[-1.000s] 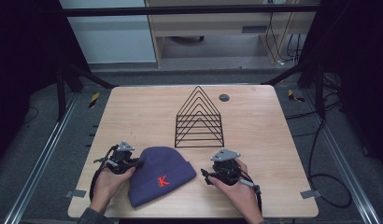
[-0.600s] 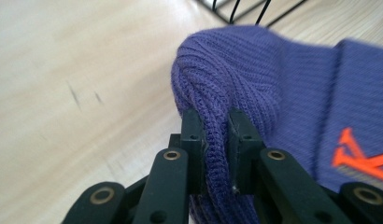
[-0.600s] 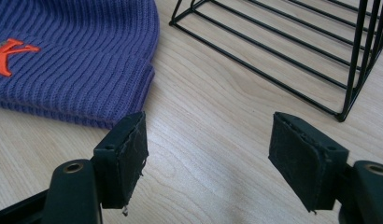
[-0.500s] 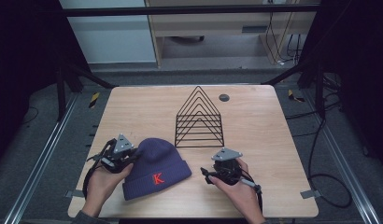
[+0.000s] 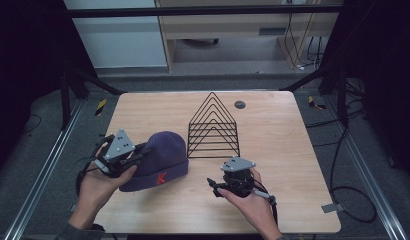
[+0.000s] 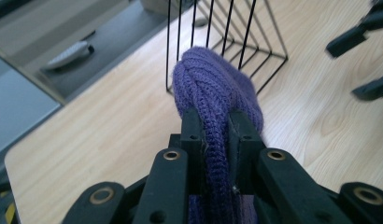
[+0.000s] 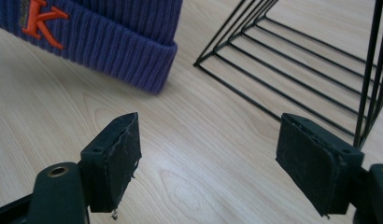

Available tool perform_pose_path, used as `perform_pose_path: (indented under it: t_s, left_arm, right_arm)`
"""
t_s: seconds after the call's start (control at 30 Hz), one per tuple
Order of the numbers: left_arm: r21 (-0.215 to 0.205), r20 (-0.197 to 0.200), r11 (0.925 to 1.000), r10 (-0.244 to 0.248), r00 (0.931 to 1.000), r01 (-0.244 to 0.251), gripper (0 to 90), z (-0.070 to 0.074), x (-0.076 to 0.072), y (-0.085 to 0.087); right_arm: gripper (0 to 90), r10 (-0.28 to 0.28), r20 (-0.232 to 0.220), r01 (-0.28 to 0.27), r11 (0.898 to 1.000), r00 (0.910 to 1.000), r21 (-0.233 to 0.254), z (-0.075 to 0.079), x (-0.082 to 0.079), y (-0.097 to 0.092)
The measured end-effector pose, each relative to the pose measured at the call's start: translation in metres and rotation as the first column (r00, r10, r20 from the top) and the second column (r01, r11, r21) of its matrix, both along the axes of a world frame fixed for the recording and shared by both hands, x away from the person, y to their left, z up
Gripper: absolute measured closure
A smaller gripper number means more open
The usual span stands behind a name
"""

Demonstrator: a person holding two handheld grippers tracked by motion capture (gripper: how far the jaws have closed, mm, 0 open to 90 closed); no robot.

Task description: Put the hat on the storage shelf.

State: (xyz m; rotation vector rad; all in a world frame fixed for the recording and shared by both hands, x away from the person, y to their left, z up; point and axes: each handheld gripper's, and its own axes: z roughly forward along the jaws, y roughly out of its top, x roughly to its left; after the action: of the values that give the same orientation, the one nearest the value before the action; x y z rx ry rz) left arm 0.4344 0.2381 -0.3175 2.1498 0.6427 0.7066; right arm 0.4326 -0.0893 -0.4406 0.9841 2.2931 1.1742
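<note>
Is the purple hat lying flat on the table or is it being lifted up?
Lifted at one end: the left gripper pinches the hat, bunching its knit.

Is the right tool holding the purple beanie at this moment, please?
No, the right tool stands open over bare table, apart from the purple beanie.

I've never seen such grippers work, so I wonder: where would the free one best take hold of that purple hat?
Probably the thick folded cuff of the purple hat, at its corner near the right gripper. That edge faces the open jaws across bare table, so come in low from that side. The left gripper already pinches the knit at the other end.
</note>
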Motion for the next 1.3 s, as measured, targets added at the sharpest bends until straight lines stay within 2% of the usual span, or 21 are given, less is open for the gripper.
perform_pose_path:
  t_s: [0.1, 0.27, 0.4, 0.47, 0.57, 0.7, 0.73, 0.87, 1.13, 1.23, 1.3]
  left_arm:
    - [-0.004, 0.029, 0.9999, -0.014, 0.9995, 0.015, 78.6, 0.016, 0.0, 0.002]
    - [-0.018, 0.055, 0.9992, -0.034, 0.9979, 0.035, 78.6, 0.037, 0.002, 0.005]
    - [-0.04, 0.069, 0.9968, -0.066, 0.9954, 0.069, 78.6, 0.051, 0.005, 0.005]
    - [-0.041, 0.07, 0.9958, -0.08, 0.9943, 0.083, 78.6, 0.057, 0.006, 0.006]
    - [-0.063, 0.083, 0.9921, -0.103, 0.9912, 0.109, 78.6, 0.066, 0.006, 0.006]
    - [-0.091, 0.102, 0.9869, -0.124, 0.987, 0.133, 78.6, 0.075, 0.006, 0.006]
    - [-0.082, 0.112, 0.987, -0.129, 0.9853, 0.139, 78.5, 0.078, 0.005, 0.007]
    - [-0.086, 0.134, 0.9847, -0.139, 0.9811, 0.151, 78.5, 0.085, 0.003, 0.007]
    - [-0.126, 0.15, 0.977, -0.152, 0.9768, 0.172, 78.5, 0.095, 0.006, 0.012]
    - [-0.146, 0.143, 0.974, -0.152, 0.9779, 0.173, 78.6, 0.097, 0.011, 0.013]
    - [-0.151, 0.142, 0.9746, -0.144, 0.9793, 0.165, 78.5, 0.098, 0.015, 0.012]
  right_arm:
    - [22.6, 0.008, 0.014, -0.008, 1.0, 0.9999, 0.006, 0.004, 0.001, 0.005]
    - [22.3, 0.022, 0.04, -0.022, 1.0, 0.999, 0.016, 0.009, 0.008, 0.012]
    - [24.0, 0.051, 0.042, -0.053, 0.997, 0.9978, 0.051, 0.016, 0.017, 0.02]
    - [26.1, 0.076, 0.042, -0.079, 0.993, 0.9963, 0.088, 0.027, 0.022, 0.024]
    - [27.2, 0.098, 0.06, -0.105, 0.988, 0.9934, 0.118, 0.045, 0.026, 0.029]
    - [29.0, 0.134, 0.083, -0.143, 0.983, 0.9874, 0.113, 0.067, 0.033, 0.038]
    - [29.0, 0.142, 0.084, -0.151, 0.982, 0.9862, 0.113, 0.07, 0.034, 0.04]
    - [28.7, 0.18, 0.065, -0.186, 0.977, 0.9815, 0.107, 0.079, 0.043, 0.046]
    - [27.9, 0.254, -0.007, -0.253, 0.964, 0.9671, 0.086, 0.081, 0.061, 0.053]
    - [31.9, 0.262, -0.018, -0.26, 0.962, 0.9649, 0.08, 0.08, 0.067, 0.055]
    - [39.4, 0.26, -0.011, -0.258, 0.962, 0.9654, 0.089, 0.082, 0.069, 0.055]
